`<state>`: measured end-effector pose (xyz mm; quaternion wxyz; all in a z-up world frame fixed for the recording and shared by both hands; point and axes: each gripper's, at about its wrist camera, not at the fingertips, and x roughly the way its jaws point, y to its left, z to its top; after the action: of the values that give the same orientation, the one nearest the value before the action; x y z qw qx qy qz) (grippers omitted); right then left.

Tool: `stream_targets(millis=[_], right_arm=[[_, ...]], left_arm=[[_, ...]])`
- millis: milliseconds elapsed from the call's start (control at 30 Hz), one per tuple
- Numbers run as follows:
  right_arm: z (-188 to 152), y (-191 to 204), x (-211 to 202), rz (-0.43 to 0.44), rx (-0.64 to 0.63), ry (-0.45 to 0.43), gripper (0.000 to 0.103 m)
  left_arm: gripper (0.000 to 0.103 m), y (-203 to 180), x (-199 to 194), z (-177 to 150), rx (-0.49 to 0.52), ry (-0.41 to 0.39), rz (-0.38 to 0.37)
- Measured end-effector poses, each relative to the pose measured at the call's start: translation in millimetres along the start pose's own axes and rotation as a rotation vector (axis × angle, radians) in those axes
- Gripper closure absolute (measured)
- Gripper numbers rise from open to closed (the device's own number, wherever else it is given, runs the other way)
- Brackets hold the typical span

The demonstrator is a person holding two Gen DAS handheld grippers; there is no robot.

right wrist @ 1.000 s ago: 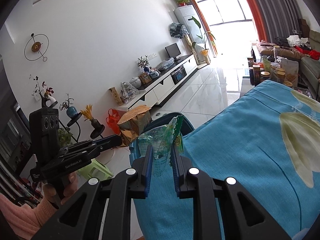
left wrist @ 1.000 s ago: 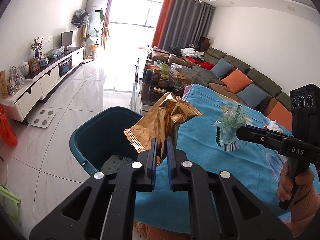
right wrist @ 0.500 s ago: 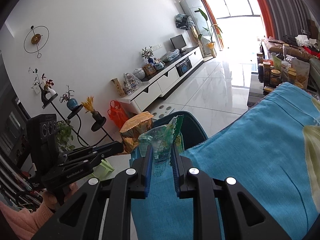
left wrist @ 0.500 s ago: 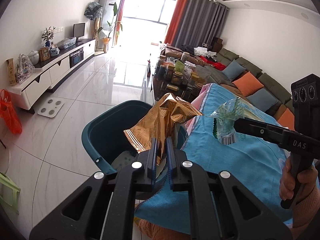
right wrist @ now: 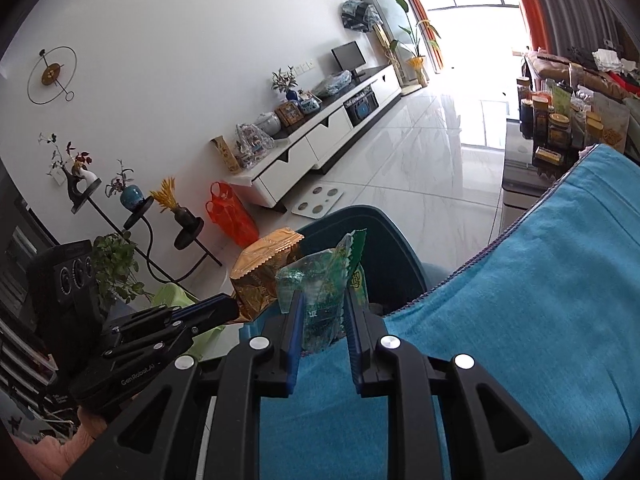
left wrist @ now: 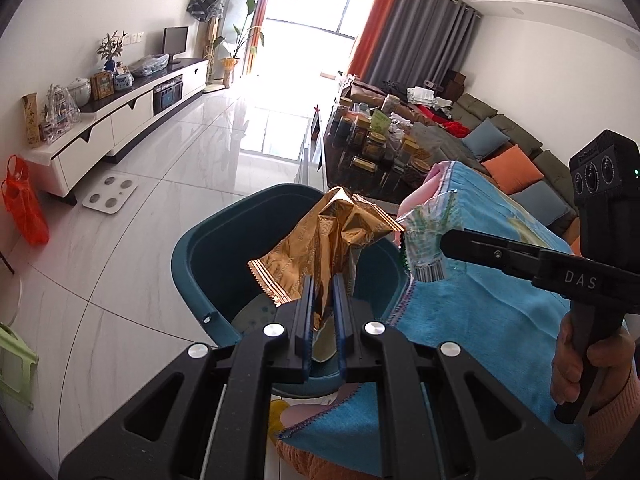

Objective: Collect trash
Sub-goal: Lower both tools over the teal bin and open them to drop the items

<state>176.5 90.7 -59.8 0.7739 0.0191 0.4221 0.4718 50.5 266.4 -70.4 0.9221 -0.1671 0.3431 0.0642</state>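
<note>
The crumpled gold wrapper (left wrist: 320,248) hangs over the open mouth of the teal bin (left wrist: 188,248), pinched at its lower edge in my left gripper (left wrist: 322,312), whose jaws are clamped tight on the foil. Just beside it, touching or nearly touching its upper right corner, the clear green-printed wrapper (left wrist: 428,240) sits in my right gripper (right wrist: 320,320), jaws closed on it with the plastic bunched between the blue pads; it hovers near the bin's rim, by the edge of the blue cloth (left wrist: 500,312). From the right wrist view the gold wrapper (right wrist: 264,276) shows at the tip of my left gripper (right wrist: 224,312), with the green wrapper (right wrist: 320,288) in front of the teal bin (right wrist: 396,256). Something pale lies in the bottom of the bin; I cannot tell what. The blue cloth (right wrist: 520,320) covers the table, its hem hanging beside the bin. Beyond, on the glossy tile floor (left wrist: 180,184), lie a white bathroom scale (left wrist: 110,196) and an orange bag (left wrist: 24,204) by the white TV cabinet (left wrist: 120,120). Jars crowd the dark coffee table (left wrist: 380,148) before the sofa (left wrist: 512,148).
</note>
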Motion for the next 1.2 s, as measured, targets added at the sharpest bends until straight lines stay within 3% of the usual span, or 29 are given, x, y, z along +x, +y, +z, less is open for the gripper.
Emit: stream_targets(millis=[200,333,500,600,700,900,1033,1200], right_arm=[[6,0,23,-0.036,0.02,0.041,0.082],[10,0,34,-0.04,0.042,0.065,0.074],[12,-1,39,-0.04,0.05,0.068,0.073],[12,-3,37,-0.039,0.06,0.064,0.072],[9,-3,32,-0.033,0.058,0.059,0.072],[1,-3,5,-0.028,0.05,0.007,0.072],[-8,1,-26,-0.028,0.014,-0.049,0.064],[-28,1,-73,-0.05,-0.023,-0.119,0.064]], left_arm=[[0.094,3,16,0,-0.033,0.027,0.007],[0.094,5,25,2,-0.049,0.036,0.021],[0.093,9,32,3,-0.066,0.036,0.034],[0.084,9,34,2,-0.073,0.038,0.042],[0.084,10,32,1,-0.078,0.036,0.043],[0.072,-2,11,1,-0.035,-0.026,0.045],[0.062,-17,-9,0,0.004,-0.083,0.017],[0.049,-46,-32,-4,0.07,-0.139,-0.047]])
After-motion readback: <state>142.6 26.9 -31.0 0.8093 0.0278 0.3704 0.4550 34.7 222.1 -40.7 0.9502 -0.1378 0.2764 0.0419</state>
